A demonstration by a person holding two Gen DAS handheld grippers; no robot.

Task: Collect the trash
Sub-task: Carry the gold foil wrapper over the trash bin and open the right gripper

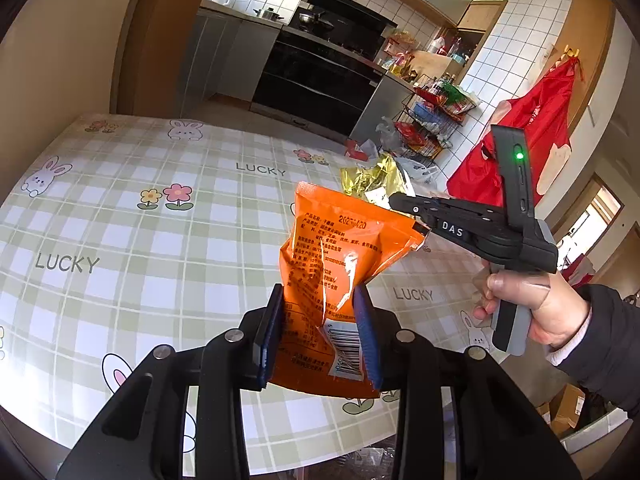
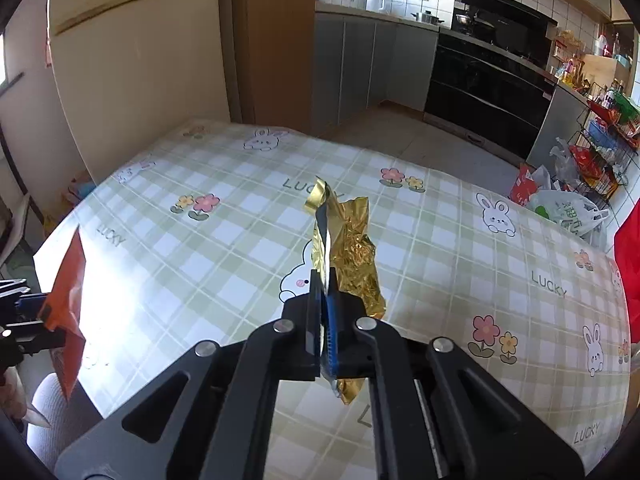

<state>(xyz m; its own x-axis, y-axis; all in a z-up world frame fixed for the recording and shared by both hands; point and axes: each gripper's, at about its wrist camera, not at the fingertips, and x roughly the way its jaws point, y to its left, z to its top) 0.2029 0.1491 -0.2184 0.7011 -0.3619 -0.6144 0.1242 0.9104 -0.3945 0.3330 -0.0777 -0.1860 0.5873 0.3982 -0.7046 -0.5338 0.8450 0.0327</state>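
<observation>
My left gripper [image 1: 320, 332] is shut on an orange snack packet [image 1: 336, 256] and holds it upright above the table. In the right wrist view the packet [image 2: 66, 292] shows at the far left edge. My right gripper [image 2: 325, 312] is shut on a crumpled gold foil wrapper [image 2: 352, 248] held above the table. In the left wrist view the right gripper [image 1: 404, 202] reaches in from the right with the gold wrapper [image 1: 374, 180] just behind the orange packet.
A table with a green checked rabbit-print cloth [image 1: 160, 220] lies below both grippers. A red bag [image 1: 516, 136] hangs at the right. A wire rack [image 1: 432, 124] with goods and plastic bags [image 2: 568, 212] stand beyond the table. Kitchen oven and counters are behind.
</observation>
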